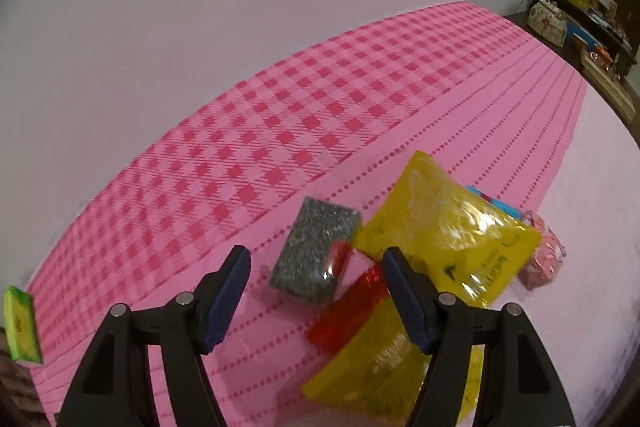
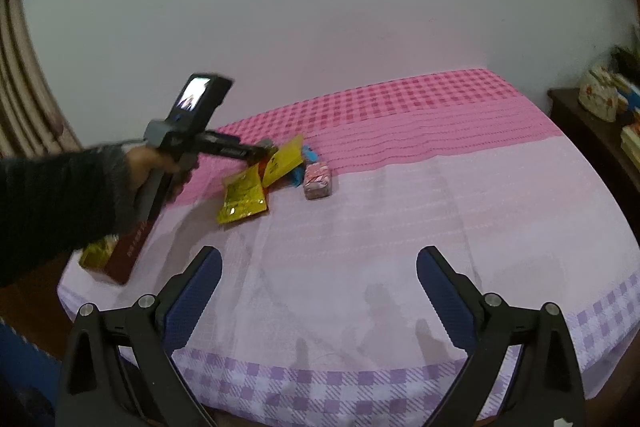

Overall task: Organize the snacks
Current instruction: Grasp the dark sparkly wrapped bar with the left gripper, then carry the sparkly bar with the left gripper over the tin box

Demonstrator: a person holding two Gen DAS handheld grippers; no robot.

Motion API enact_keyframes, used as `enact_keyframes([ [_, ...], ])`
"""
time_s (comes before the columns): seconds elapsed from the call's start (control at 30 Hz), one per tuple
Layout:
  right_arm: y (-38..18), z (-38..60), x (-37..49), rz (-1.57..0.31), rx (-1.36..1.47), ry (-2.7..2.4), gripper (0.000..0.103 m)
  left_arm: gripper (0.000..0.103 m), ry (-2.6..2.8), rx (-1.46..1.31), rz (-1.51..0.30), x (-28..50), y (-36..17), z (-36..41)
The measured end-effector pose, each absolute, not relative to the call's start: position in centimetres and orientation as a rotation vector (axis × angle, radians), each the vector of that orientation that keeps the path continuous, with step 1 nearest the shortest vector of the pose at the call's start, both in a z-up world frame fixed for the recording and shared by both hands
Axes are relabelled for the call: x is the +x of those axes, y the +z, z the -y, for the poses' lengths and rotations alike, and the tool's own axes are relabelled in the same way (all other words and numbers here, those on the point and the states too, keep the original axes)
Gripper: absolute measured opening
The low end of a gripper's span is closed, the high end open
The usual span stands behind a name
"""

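A pile of snacks lies on the pink bedspread (image 1: pixel 280 131): a grey speckled packet (image 1: pixel 314 253), a red packet (image 1: pixel 346 313), two yellow packets (image 1: pixel 448 231) (image 1: pixel 368 367), a blue packet (image 1: pixel 496 203) and a pink wrapped one (image 1: pixel 540 259). My left gripper (image 1: pixel 316 263) hovers open just above the pile, the grey and red packets showing between its fingers, neither one pinched. In the right wrist view a sleeved hand holds the left gripper (image 2: pixel 260 149) over the same pile (image 2: pixel 244 197). My right gripper (image 2: pixel 320 255) stands open and empty over the lilac cloth (image 2: pixel 400 227), well short of the pile.
A green box (image 1: pixel 20 327) lies at the bed's left edge. A gold packet (image 2: pixel 94 255) and a dark red box (image 2: pixel 130 251) sit near the front left corner. A dark shelf (image 2: pixel 592 135) with clutter stands right of the bed. A wall rises behind it.
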State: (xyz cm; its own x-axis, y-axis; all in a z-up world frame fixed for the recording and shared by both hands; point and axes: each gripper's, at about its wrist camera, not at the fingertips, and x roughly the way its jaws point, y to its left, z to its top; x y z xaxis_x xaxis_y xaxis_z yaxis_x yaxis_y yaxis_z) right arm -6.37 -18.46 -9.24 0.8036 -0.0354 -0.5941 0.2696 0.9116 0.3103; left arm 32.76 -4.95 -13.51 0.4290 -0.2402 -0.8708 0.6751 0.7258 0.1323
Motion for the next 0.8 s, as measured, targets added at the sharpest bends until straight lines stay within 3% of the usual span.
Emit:
enact_keyframes([
  [0.1,-9.8,17.3,-5.7,-0.646,0.352,-0.137,0.097,0.069,-0.63,0.469,-0.988,33.7,-13.9,5.0],
  [0.17,-10.4,16.8,-5.3,-0.667,0.344,-0.129,0.097,0.05,-0.646,0.435,-1.01,34.5,-14.5,5.0],
  [0.23,-10.8,16.7,-5.0,-0.68,0.347,-0.123,0.097,0.042,-0.658,0.397,-1.036,35.1,-14.9,4.7],
  [0.43,-11.3,16.6,-4.4,-0.694,0.338,-0.123,0.097,0.039,-0.644,0.373,-0.99,34.0,-13.4,3.6],
  [0.8,-10.0,15.3,-4.7,-0.675,0.312,-0.078,0.097,0.039,-0.393,0.233,-0.861,28.1,-6.2,-3.6],
])
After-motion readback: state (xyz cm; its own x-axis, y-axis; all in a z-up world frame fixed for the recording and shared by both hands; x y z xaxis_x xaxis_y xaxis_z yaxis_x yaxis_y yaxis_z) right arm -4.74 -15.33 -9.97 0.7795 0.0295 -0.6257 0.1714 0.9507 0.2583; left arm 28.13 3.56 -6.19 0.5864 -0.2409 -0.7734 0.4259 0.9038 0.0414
